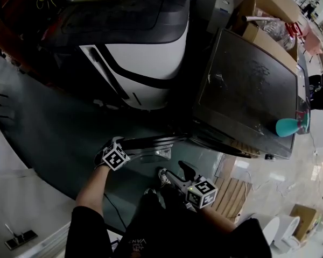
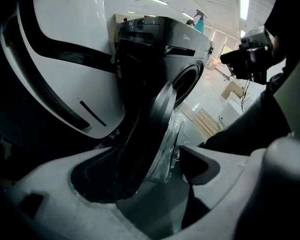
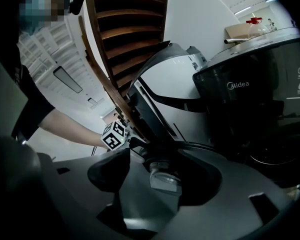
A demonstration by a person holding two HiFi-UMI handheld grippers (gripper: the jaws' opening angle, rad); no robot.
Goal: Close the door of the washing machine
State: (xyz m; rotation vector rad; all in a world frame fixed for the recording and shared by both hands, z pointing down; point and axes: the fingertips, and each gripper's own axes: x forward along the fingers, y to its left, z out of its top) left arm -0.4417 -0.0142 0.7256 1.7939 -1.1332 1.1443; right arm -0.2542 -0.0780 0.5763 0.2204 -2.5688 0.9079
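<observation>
Seen from the head view, the open door (image 1: 151, 142) swings out toward seven o'clock from the dark washing machine (image 1: 247, 90). A white appliance (image 1: 145, 52) blocks twelve o'clock, while grey floor (image 1: 43, 138) lies open toward nine.

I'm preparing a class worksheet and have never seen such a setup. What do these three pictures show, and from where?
A person wears a camera on the head; that view looks steeply down. Each hand carries a hand-held gripper with its own camera, giving the other two views. The dark washing machine stands with its door swung open. The left hand-held gripper has open jaws either side of the door's edge; the right hand-held gripper is also open.
</observation>
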